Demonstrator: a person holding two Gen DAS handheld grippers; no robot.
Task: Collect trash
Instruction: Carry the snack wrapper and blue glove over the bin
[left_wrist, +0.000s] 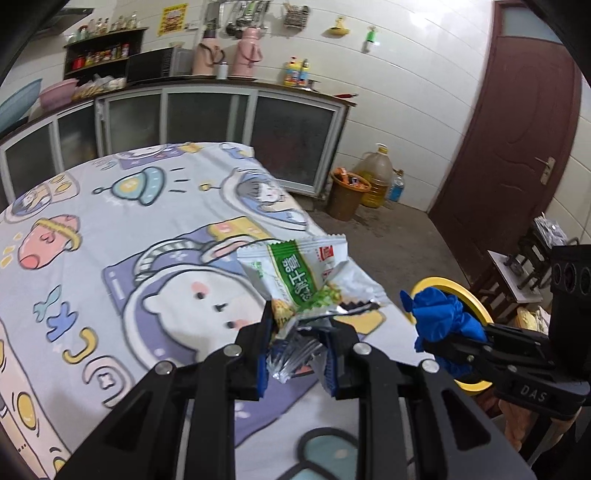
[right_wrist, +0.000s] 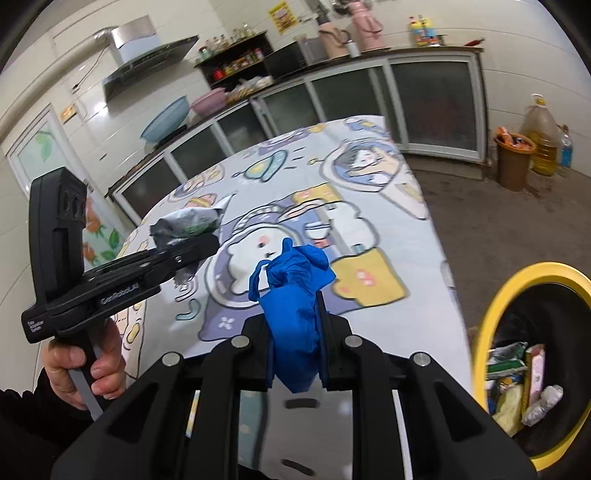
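Observation:
My left gripper (left_wrist: 301, 325) is shut on a white and green snack wrapper (left_wrist: 310, 277) and holds it above the table's right edge. It also shows in the right wrist view (right_wrist: 192, 236), with the wrapper (right_wrist: 188, 223) at its tip. My right gripper (right_wrist: 295, 317) is shut on a crumpled blue glove (right_wrist: 291, 288), held above the table near its right edge. In the left wrist view the glove (left_wrist: 439, 317) sits in front of the yellow-rimmed trash bin (left_wrist: 476, 306). The bin (right_wrist: 491, 306) stands at the right and holds several pieces of trash.
The table (left_wrist: 92, 229) wears a cartoon-print cloth. A kitchen counter (left_wrist: 221, 85) with cabinets runs behind it. An orange bucket (left_wrist: 347, 194) and a big oil jug (left_wrist: 376, 173) stand on the floor by a brown door (left_wrist: 517, 147).

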